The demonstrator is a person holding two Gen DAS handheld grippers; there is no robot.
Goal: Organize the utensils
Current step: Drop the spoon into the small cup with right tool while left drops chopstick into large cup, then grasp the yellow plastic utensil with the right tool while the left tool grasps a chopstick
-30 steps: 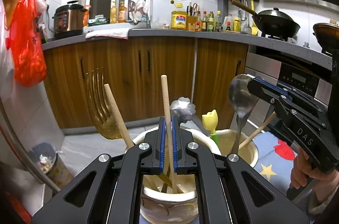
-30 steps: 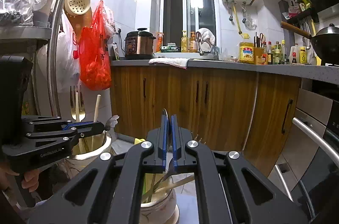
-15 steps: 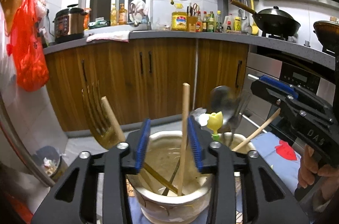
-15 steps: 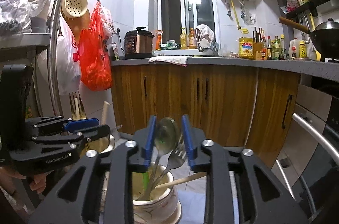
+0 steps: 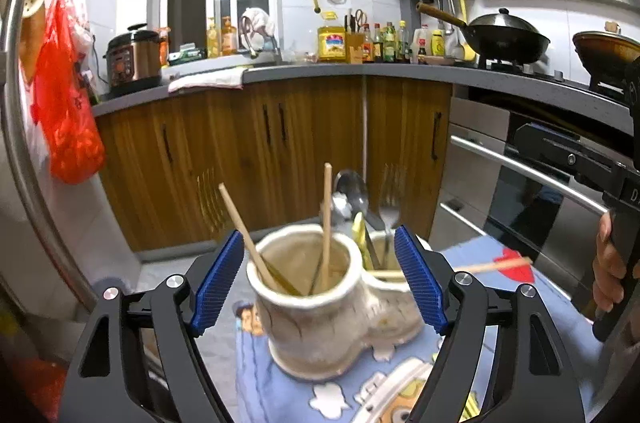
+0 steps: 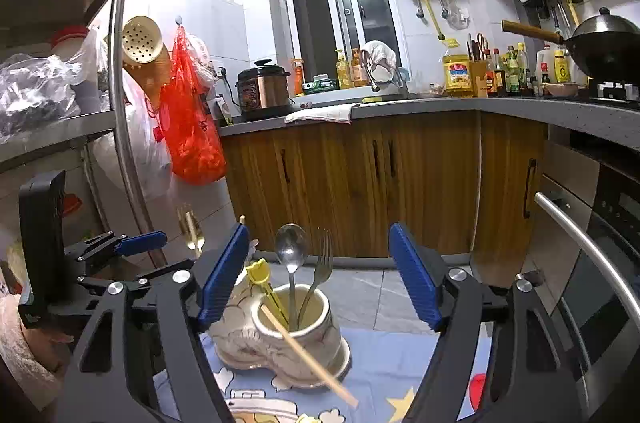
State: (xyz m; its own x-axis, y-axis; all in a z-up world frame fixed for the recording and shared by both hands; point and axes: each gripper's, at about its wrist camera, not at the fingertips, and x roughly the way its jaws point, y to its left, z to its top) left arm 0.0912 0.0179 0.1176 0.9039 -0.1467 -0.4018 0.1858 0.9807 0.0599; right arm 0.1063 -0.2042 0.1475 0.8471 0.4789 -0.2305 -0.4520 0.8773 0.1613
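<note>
The left tool (image 5: pixel 319 279) stood wide, its jaws opening, with nothing pressed between the blue pads (image 5: pixel 218 279) — the cream holder (image 5: pixel 320 319) sat beyond them on the blue cartoon cloth (image 5: pixel 256 375) over the table. A chopstick (image 5: pixel 327 223) stood upright in its nearer cup, another chopstick (image 5: pixel 246 235) leaning left. The right tool (image 6: pixel 319 277) was also wide and opening, gripping nothing. Ahead of it, the far cup held a spoon (image 6: pixel 291 255), a fork (image 6: pixel 322 263), a yellow-topped utensil (image 6: pixel 260 275) — and a chopstick (image 6: pixel 308 355) tilted out over the rim.
</note>
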